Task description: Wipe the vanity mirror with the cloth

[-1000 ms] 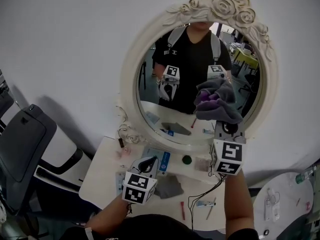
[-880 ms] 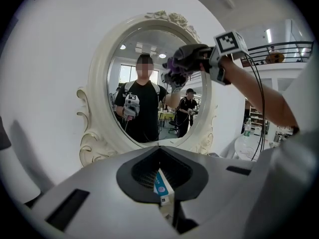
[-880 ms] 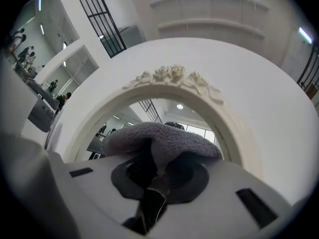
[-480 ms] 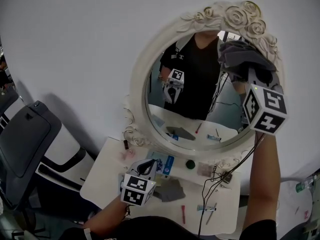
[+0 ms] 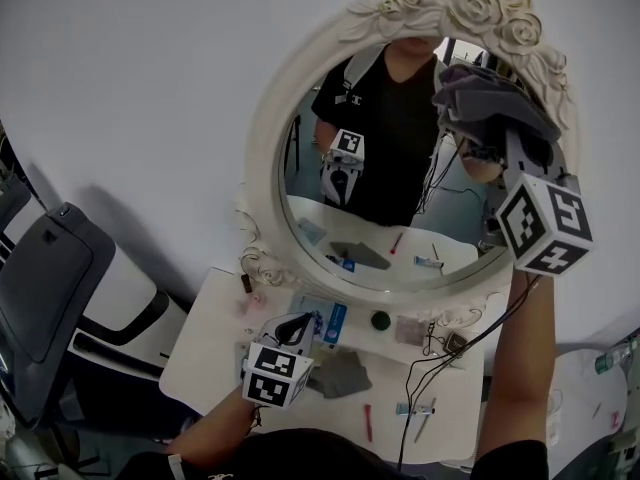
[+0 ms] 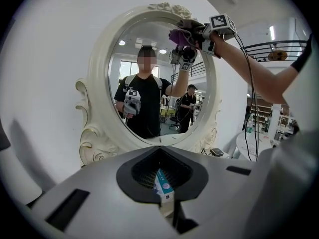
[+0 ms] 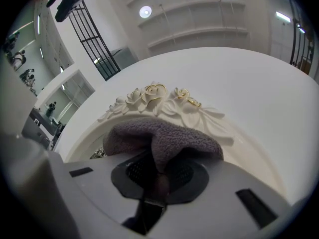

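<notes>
The oval vanity mirror [image 5: 400, 168] in a cream rose-carved frame [image 5: 262, 168] stands on a white table. My right gripper [image 5: 500, 133] is raised to the glass's upper right, shut on a grey cloth [image 5: 485, 98] that presses against the mirror just under the carved roses. In the right gripper view the cloth [image 7: 164, 136] bulges out of the shut right gripper [image 7: 159, 171]. My left gripper [image 5: 292, 326] hangs low over the table, shut with nothing held. In the left gripper view, a blue-and-white pack on the table shows through the left gripper [image 6: 164, 193].
On the table [image 5: 200, 358] lie a second grey cloth [image 5: 338, 373], a blue pack [image 5: 331, 323], a small dark round lid [image 5: 380, 320], a red pen [image 5: 366, 420] and a black cable [image 5: 430, 368]. A dark office chair [image 5: 50, 288] stands at the left.
My right gripper has carried the cloth from the mirror's right-middle up to its upper right edge. The left gripper has stayed in place over the table.
</notes>
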{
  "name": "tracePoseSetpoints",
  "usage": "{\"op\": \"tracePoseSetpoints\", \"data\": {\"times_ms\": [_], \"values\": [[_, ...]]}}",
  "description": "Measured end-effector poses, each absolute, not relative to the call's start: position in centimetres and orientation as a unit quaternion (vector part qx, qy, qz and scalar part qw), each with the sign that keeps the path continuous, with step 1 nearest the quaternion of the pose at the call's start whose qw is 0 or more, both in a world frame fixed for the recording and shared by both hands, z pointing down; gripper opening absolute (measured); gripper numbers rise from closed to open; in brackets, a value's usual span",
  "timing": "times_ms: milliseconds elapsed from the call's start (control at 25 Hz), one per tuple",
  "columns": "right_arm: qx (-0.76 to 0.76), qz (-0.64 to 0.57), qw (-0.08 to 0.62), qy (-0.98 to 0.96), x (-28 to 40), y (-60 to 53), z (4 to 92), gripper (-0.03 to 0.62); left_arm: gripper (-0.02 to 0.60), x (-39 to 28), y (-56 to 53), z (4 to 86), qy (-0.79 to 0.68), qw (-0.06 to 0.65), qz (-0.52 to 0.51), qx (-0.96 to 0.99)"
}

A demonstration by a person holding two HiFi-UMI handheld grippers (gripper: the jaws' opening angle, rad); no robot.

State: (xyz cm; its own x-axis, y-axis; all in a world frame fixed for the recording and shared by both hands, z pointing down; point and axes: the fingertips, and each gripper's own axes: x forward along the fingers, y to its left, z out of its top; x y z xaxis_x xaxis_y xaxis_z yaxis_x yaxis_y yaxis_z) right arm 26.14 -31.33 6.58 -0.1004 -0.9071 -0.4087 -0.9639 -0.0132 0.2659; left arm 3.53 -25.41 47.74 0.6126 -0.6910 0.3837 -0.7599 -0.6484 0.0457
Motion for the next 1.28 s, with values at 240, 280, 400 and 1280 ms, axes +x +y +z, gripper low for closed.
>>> {"op": "tracePoseSetpoints", "data": {"times_ms": [240,280,400,1280], "values": [[-0.657,0.225,0.045,0.719,26.2,-31.3,11.4,0.044,0.006,4.8,-25.5,48.3,-0.391,0.103,0.173,0.898],[-0.657,0.219,0.046,0.72,26.4,-31.3,12.3,0.044,0.006,4.9,-25.5,48.3,-0.39,0.104,0.173,0.898],[-0.663,0.202,0.046,0.719,26.7,-31.2,15.8,0.044,0.006,5.2,-25.3,48.5,-0.385,0.105,0.175,0.9],[-0.703,0.068,-0.004,0.708,27.6,-31.6,37.6,0.044,0.006,5.5,-24.1,48.8,-0.38,0.098,0.186,0.901]]}}
